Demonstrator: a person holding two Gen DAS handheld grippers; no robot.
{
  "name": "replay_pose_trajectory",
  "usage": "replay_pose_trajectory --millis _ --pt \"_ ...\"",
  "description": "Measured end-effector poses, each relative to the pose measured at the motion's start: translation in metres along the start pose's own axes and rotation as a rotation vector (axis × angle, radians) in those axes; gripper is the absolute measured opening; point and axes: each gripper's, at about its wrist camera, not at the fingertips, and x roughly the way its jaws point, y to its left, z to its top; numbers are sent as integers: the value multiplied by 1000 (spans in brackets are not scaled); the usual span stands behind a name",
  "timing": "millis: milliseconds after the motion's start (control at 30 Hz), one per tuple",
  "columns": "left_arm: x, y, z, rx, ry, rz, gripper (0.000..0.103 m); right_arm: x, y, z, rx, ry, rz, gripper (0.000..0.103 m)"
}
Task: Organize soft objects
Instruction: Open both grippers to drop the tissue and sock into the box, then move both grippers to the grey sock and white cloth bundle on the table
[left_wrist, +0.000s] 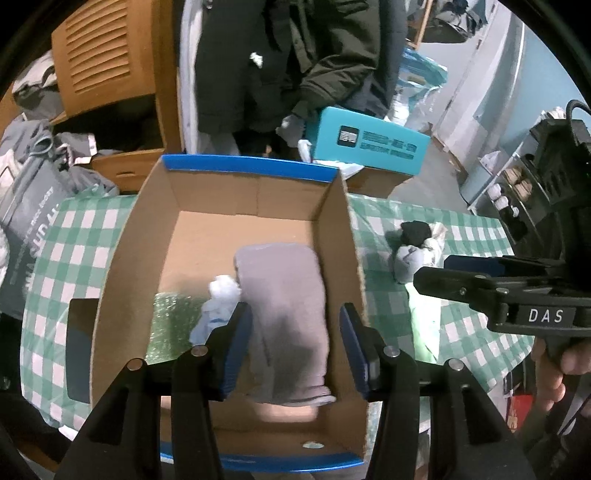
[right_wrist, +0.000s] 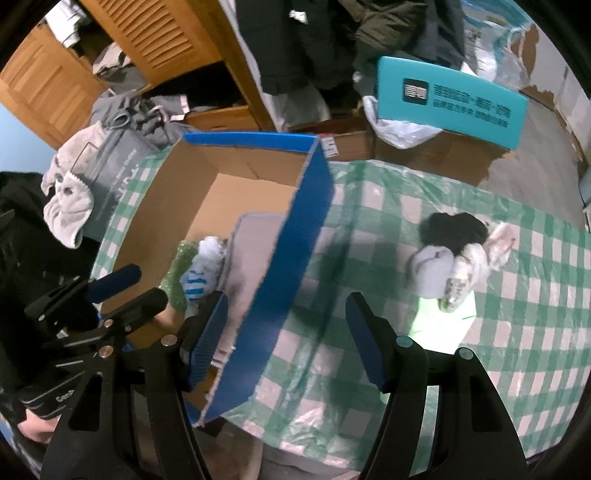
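So the cardboard box (left_wrist: 207, 236) sits at the worktop's (right_wrist: 517, 332) left edge with a folded grey cloth (left_wrist: 284, 317) lying flat inside, against its right wall. The left gripper (left_wrist: 295, 350) hangs over that cloth, jaws apart, gripping nothing. The right gripper (right_wrist: 286, 332) is spread too, straddling the box's blue wall. A little sock pile (right_wrist: 454, 254) sits mid-worktop.

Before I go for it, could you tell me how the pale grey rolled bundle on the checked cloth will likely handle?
The grey bundle looks like rolled fabric, so probably soft and light. Its rounded shape may roll if nudged. It touches the black bundle and the patterned one, so those may shift too.
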Motion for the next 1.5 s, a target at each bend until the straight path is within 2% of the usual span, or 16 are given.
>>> replay_pose_trajectory --millis 200,333,800,1133,1300,1500 --pt "2 -20 3 37 0 -15 51 -13 -27 -5 39 -15 -9 67" --pt "5 -33 6 50 -7 -20 55 -22 -47 -7 73 -31 -21 67" --pt "30 -76 30 66 24 -66 55 -36 -118 -11 170 -47 -122 68" --pt "61 -103 40 74 66 -88 56 -17 -162 -3 264 -21 -157 68" --pt "80 -114 44 88 80 -78 56 -3 -178 -1 307 2 -155 68" --pt "109 -119 46 71 135 -76 56 19 -189 4 335 40 -138 68"
